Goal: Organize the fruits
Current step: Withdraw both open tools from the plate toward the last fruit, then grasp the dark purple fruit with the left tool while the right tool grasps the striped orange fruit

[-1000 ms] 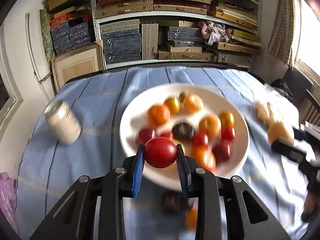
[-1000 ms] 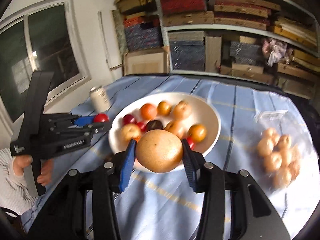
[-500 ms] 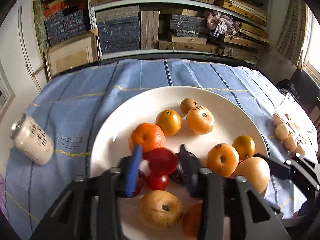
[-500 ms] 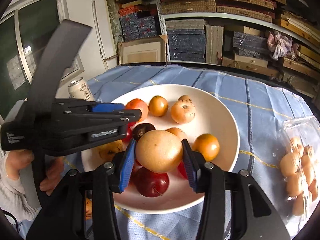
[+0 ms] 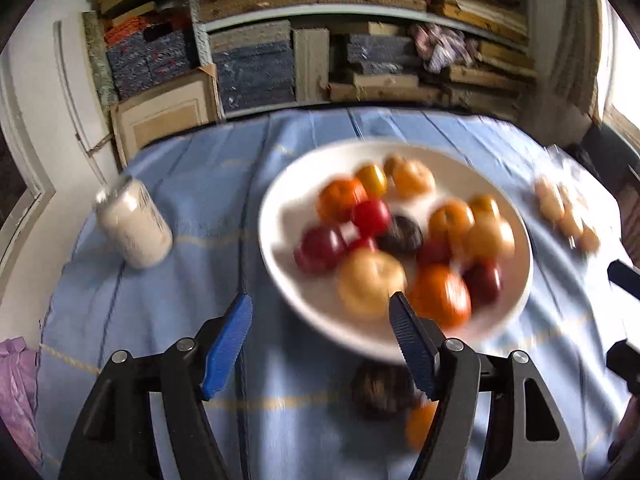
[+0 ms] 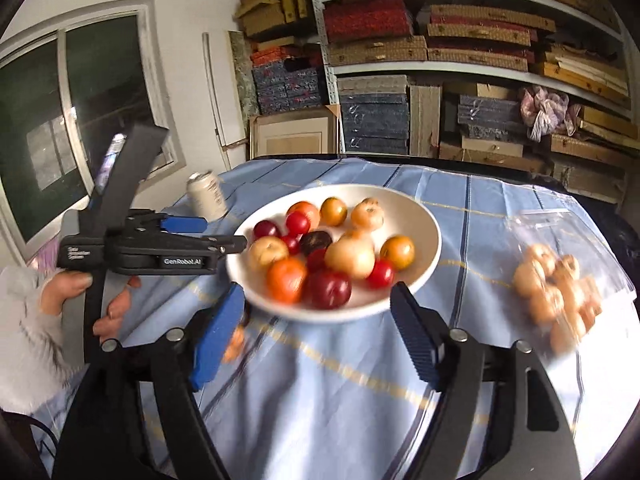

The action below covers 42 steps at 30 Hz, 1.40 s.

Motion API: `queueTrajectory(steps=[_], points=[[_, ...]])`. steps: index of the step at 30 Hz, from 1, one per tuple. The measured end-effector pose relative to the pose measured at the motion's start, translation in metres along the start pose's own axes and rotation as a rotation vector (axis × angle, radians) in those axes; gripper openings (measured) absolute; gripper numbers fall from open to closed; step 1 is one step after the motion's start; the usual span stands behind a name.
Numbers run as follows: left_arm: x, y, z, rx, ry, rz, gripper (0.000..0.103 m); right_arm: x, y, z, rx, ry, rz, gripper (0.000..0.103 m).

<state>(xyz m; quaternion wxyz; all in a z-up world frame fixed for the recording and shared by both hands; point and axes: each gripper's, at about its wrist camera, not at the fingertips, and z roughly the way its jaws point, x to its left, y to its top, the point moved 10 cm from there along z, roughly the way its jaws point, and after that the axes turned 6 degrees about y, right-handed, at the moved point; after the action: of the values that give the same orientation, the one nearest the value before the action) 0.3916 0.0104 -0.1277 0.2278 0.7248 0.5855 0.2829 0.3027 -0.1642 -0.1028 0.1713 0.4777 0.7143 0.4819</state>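
Observation:
A white bowl point(image 5: 280, 248) point(image 6: 428, 256) on the blue tablecloth holds several red, orange and yellow fruits and one dark one. My left gripper point(image 5: 320, 316) is open and empty, back from the bowl's near-left rim; it also shows in the right wrist view point(image 6: 224, 236). My right gripper point(image 6: 316, 312) is open and empty in front of the bowl. The red fruit point(image 5: 371, 217) and the pale round fruit point(image 6: 350, 257) lie in the bowl. A dark fruit point(image 5: 380, 388) and an orange fruit point(image 5: 420, 420) lie on the cloth near me.
A white can point(image 5: 134, 226) point(image 6: 206, 196) stands left of the bowl. A clear plastic pack of small tan fruits point(image 6: 560, 288) point(image 5: 564, 212) lies to the right. Shelves of stacked boxes point(image 6: 440, 60) stand behind the table. A window point(image 6: 60, 112) is at the left.
Both grippers have opened, left their fruits in the bowl and drawn back from it. The red fruit and the pale round fruit now lie among the others.

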Motion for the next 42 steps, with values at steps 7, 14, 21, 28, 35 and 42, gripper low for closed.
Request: queueTrajectory(steps=[7,14,21,28,35,42], points=[[-0.021,-0.036,0.006,0.05,-0.06,0.046,0.071,0.011,-0.027,-0.001,0.045,0.03,0.017,0.074],[-0.026,-0.034,0.027,0.15,-0.103,-0.022,0.072,0.009,-0.028,-0.002,0.051,0.051,0.043,0.077],[-0.03,-0.044,0.032,0.211,-0.127,-0.016,0.069,0.004,-0.027,-0.002,0.064,0.071,0.074,0.078],[-0.027,-0.044,0.034,0.181,-0.078,0.008,0.047,0.011,-0.032,0.002,0.095,0.074,0.046,0.078],[-0.022,-0.041,0.021,0.124,-0.078,-0.011,0.046,0.055,-0.049,0.029,0.198,0.127,-0.065,0.078],[0.006,-0.032,-0.006,0.052,-0.071,-0.102,0.046,0.095,-0.049,0.076,0.291,0.129,-0.179,0.078]])
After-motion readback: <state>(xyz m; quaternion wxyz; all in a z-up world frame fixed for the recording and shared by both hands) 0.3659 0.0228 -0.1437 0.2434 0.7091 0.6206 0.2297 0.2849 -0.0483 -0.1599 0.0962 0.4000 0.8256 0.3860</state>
